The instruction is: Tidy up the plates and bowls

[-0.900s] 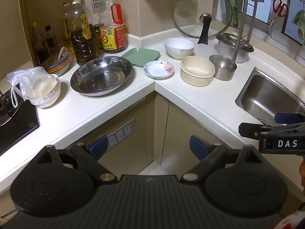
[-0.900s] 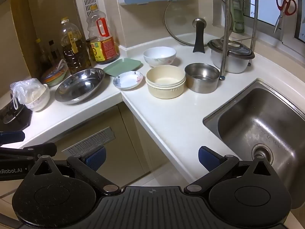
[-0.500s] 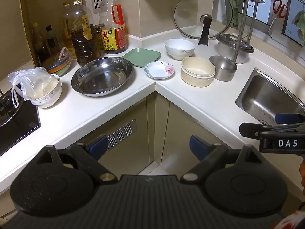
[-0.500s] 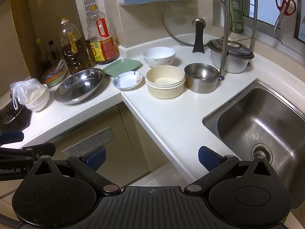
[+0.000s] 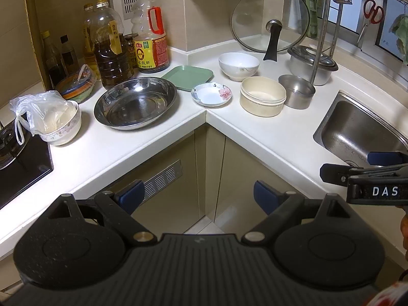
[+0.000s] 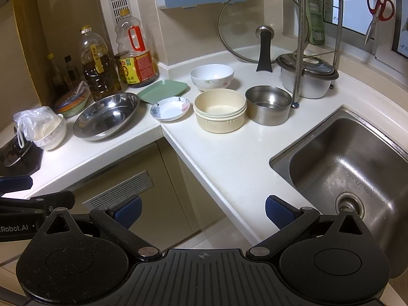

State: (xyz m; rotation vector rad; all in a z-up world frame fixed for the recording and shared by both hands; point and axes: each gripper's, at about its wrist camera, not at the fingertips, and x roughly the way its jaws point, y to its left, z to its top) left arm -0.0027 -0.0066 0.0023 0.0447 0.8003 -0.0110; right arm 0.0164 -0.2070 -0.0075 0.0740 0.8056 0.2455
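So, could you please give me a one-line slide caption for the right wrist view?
Open right gripper faces a corner counter with steel basin, saucer, cream bowl, beside the sink.

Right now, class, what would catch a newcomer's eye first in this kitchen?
The wide shiny steel basin on the left counter, beside the oil bottles. Then the big glass pan lid propped upright in the corner, and the deep steel sink at right.

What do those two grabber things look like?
Both tongs, left and right, are black with round discs, ribbed middles and blue fingertips. White letters mark their sides: "DAS" on the right one, "Robot.AI" on the left.
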